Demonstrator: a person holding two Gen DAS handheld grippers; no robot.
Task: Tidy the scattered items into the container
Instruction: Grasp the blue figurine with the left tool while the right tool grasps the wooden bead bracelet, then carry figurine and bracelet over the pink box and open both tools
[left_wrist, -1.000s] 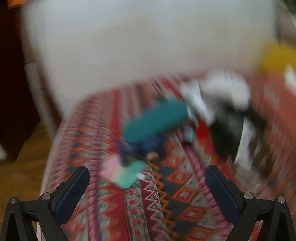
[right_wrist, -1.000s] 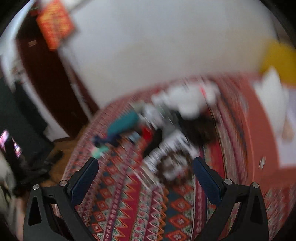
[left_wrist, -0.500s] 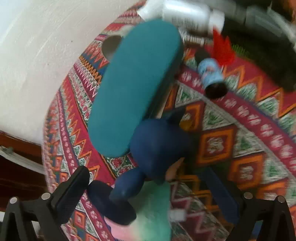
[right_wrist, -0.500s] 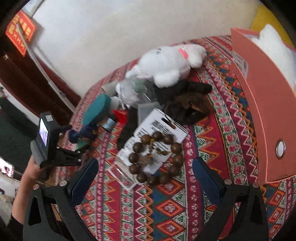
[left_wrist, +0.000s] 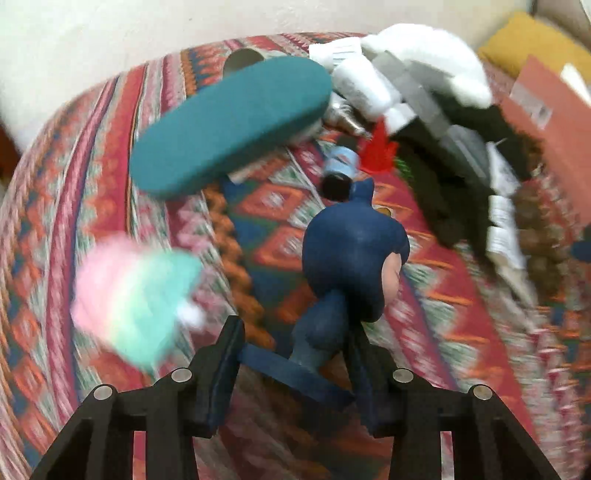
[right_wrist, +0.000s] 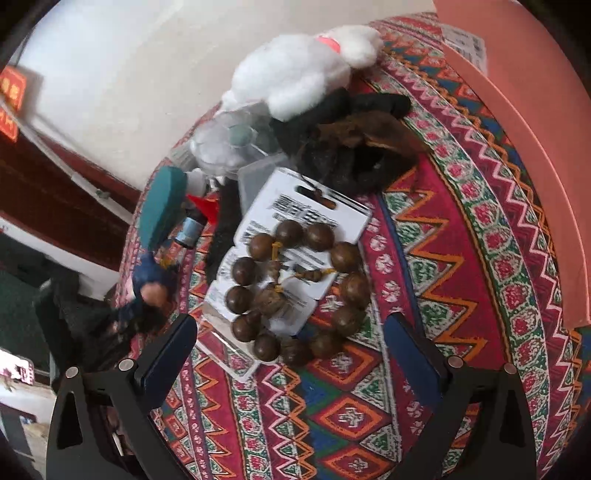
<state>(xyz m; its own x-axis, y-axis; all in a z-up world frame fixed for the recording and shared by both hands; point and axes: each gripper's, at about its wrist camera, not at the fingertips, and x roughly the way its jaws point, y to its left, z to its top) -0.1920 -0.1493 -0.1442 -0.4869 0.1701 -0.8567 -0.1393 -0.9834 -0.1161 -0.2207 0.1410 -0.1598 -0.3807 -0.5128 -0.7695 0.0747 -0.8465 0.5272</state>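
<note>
My left gripper (left_wrist: 295, 350) is shut on the flat base of a dark blue figurine (left_wrist: 351, 254), which it holds over the patterned cloth; the figurine also shows at the left of the right wrist view (right_wrist: 151, 280). My right gripper (right_wrist: 291, 339) is open and empty, just above a wooden bead bracelet (right_wrist: 299, 291) lying on a white card (right_wrist: 295, 236). The salmon-pink container (right_wrist: 517, 122) stands at the right. A white plush toy (right_wrist: 303, 74), a teal case (left_wrist: 229, 118) and a pink-green eraser (left_wrist: 136, 291) lie scattered.
A small blue bottle (left_wrist: 341, 166), a red plastic piece (left_wrist: 378, 151), a clear plastic box (right_wrist: 229, 147) and dark furry items (right_wrist: 354, 144) crowd the middle of the cloth. A white wall is behind. The bed edge drops off at the left.
My left gripper has closed on the figurine's base and lifted it away from the teal case. My right gripper has moved down closer to the bead bracelet.
</note>
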